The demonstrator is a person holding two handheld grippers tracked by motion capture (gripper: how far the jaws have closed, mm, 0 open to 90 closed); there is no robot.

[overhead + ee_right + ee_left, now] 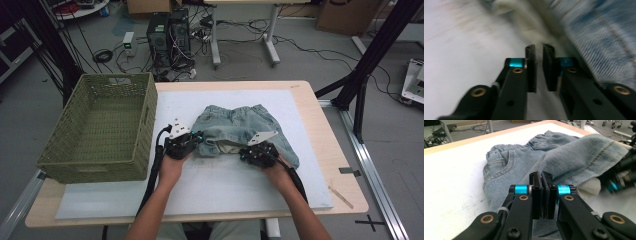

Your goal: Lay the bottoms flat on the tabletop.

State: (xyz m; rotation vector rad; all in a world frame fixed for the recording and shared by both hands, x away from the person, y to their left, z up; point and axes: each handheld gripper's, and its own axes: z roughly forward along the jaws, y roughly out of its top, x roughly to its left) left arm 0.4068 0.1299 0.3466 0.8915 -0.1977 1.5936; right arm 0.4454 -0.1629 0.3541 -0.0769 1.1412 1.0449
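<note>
Light-blue denim shorts (235, 120) lie on a white board (200, 195) in the middle of the table. My left gripper (200, 138) is at their left edge. In the left gripper view its jaws (541, 176) are shut on the edge of a raised denim fold (579, 155), with pale pocket lining (590, 188) under it. My right gripper (242, 154) is at the shorts' near hem, pointing left toward the lining (220, 148). In the blurred right gripper view its jaws (538, 48) stand a narrow gap apart, with nothing seen between them and denim (599, 30) to their right.
A green woven basket (100, 155) stands at the table's left, against the board's edge. Bare wooden tabletop (340, 165) runs along the right side. Computer towers (167, 35) and cables are on the floor beyond the table.
</note>
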